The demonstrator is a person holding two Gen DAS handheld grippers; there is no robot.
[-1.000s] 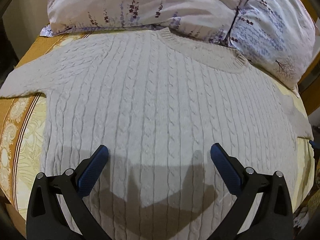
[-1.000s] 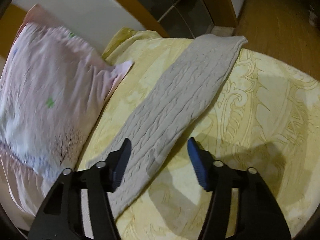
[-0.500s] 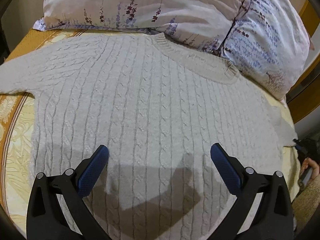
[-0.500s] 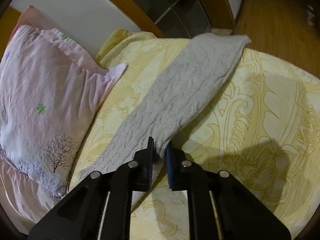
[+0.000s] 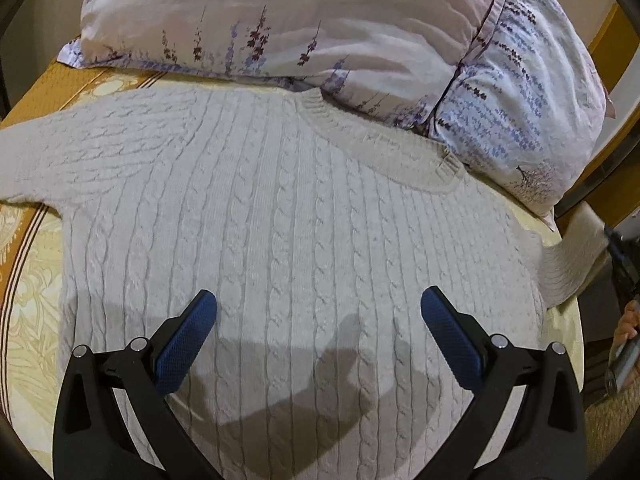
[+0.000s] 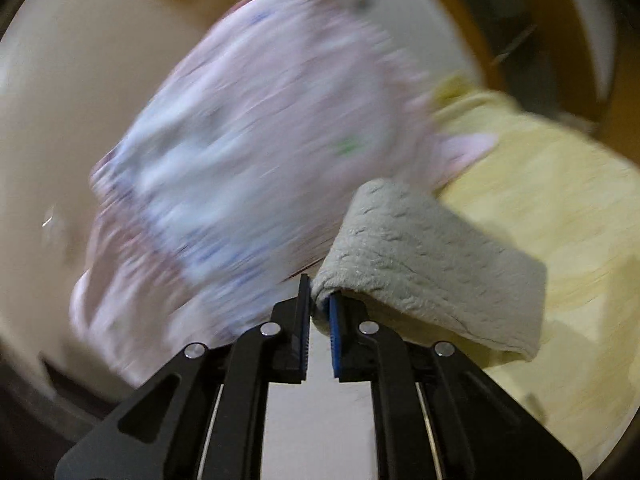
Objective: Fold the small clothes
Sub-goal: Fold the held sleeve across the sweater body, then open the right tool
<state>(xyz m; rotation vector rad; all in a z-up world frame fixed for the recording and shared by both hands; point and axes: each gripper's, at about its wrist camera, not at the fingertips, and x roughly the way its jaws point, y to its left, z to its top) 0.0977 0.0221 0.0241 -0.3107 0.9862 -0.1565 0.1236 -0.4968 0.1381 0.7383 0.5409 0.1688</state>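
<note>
Jaws of the right gripper [image 6: 319, 312] pinched on the sweater's sleeve [image 6: 432, 264], lifted clear of the bed [image 6: 560, 200], likely to fold it inward. Jaws of the left gripper [image 5: 319, 332] spread wide and empty above the sweater [image 5: 288, 216], flat below the pillows [image 5: 320, 20]. Right view blurred; hem cut off.

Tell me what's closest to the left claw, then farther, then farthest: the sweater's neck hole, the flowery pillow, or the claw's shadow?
Seen from the left wrist view, from the left claw:
1. Claw's shadow, on the sweater just below.
2. Sweater's neck hole, ahead, slightly right.
3. Flowery pillow, beyond it at the bed's head.
</note>
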